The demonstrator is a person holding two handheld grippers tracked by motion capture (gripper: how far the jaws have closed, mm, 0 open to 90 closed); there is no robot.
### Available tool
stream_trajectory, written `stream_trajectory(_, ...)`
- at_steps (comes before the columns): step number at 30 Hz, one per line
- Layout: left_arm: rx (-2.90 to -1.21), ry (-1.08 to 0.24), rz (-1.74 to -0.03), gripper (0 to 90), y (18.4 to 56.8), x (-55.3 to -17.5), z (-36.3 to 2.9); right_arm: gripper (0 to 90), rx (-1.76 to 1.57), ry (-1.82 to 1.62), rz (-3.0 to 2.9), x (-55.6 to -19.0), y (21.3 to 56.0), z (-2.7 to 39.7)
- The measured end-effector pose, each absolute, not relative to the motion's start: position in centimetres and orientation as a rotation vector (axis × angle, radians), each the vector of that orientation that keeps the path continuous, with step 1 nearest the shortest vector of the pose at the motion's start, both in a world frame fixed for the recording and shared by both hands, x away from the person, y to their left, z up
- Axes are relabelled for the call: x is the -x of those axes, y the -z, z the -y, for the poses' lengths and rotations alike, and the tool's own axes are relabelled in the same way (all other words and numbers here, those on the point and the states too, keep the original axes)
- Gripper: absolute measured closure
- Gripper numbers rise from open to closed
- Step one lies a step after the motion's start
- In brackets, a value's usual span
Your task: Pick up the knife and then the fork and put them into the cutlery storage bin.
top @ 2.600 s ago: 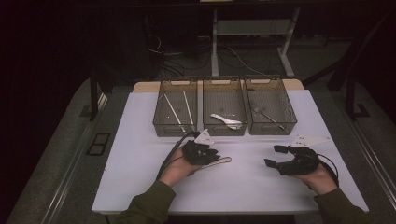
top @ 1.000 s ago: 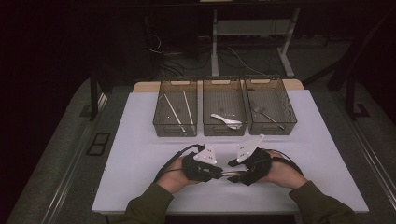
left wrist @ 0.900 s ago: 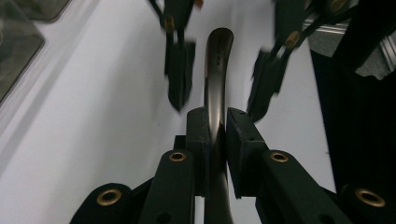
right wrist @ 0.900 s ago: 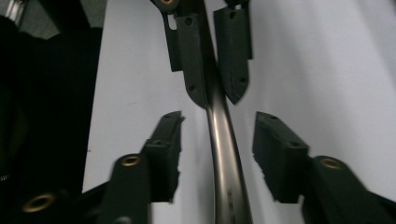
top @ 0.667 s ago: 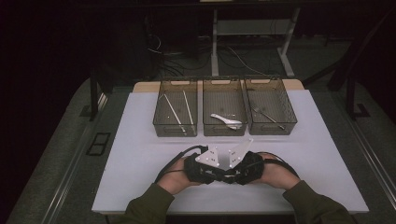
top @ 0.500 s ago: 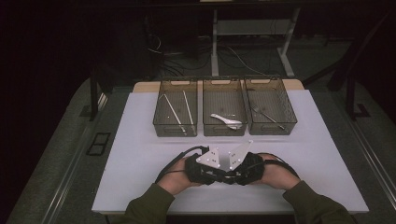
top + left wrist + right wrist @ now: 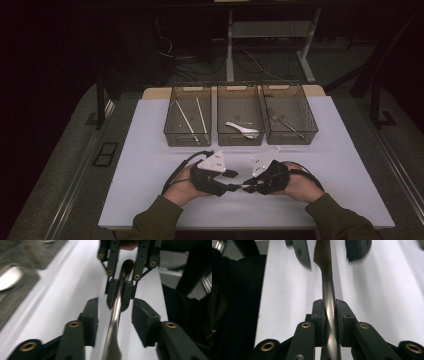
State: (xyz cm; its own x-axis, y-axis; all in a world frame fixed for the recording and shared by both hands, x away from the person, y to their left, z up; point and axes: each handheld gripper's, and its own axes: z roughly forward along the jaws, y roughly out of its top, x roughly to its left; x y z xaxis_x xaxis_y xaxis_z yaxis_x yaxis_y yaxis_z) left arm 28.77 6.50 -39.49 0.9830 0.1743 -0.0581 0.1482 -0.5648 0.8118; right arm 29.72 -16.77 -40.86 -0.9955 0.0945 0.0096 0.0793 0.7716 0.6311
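The right gripper (image 7: 329, 322) has its pads clamped on the handle of a metal utensil (image 7: 327, 287), held level just above the white table (image 7: 150, 165) near its front edge. The left gripper (image 7: 114, 315) has just been opening; its pads stand apart either side of the handle without touching it. The utensil's working end is cut off and blurred, so its kind is unclear. Three bins (image 7: 240, 120) sit well beyond, with bare table between.
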Motion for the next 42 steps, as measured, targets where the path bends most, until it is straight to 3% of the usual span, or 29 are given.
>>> stream_trajectory(8, -2.09, -0.145, -0.354, 37.5, 38.5, -28.5, -10.2, 78.5, -0.301, -1.075, -2.893, -30.6, 39.8, 19.5)
stream_trajectory(11, -2.066, -0.172, -0.412, 37.1, 38.3, -28.0, -11.7, 78.4, -0.396, -1.088, -2.86, -31.3, 39.3, 21.2)
stream_trajectory(22, -2.036, -0.211, -0.581, 19.3, 40.7, -27.3, -15.2, 78.3, -0.692, -1.217, -2.692, -33.3, 37.4, 26.1)
stream_trajectory(38, -2.068, -0.214, -0.63, 0.0, 42.4, -27.6, -15.4, 78.3, -1.141, -1.238, -2.34, -39.2, 35.4, 32.1)
stream_trajectory(42, -2.062, -0.215, -0.634, 0.0, 42.4, -27.6, -15.3, 78.3, -1.236, -1.208, -2.269, -40.5, 35.1, 33.0)
